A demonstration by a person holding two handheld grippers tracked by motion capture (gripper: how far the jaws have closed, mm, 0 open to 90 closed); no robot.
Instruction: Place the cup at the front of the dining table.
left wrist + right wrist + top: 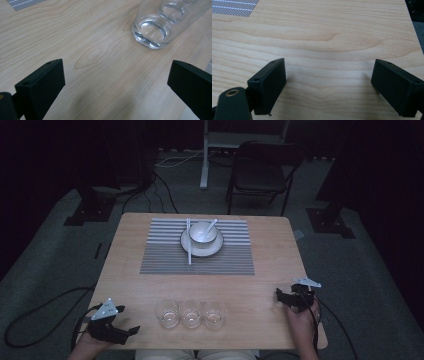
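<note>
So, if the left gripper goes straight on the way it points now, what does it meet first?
Probably the nearest glass of the row; the left gripper is open, with bare table before it. The depth is hard to judge.

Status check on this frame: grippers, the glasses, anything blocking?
Left gripper open, aimed at nearest glass, nothing between jaws. Right gripper open over bare table. Three glasses in a row, untouched. Path clear.

Dim room, dark surroundings, table softly lit from above, faint shadows, close views brighter, glass slightly blurred, mild glare
</note>
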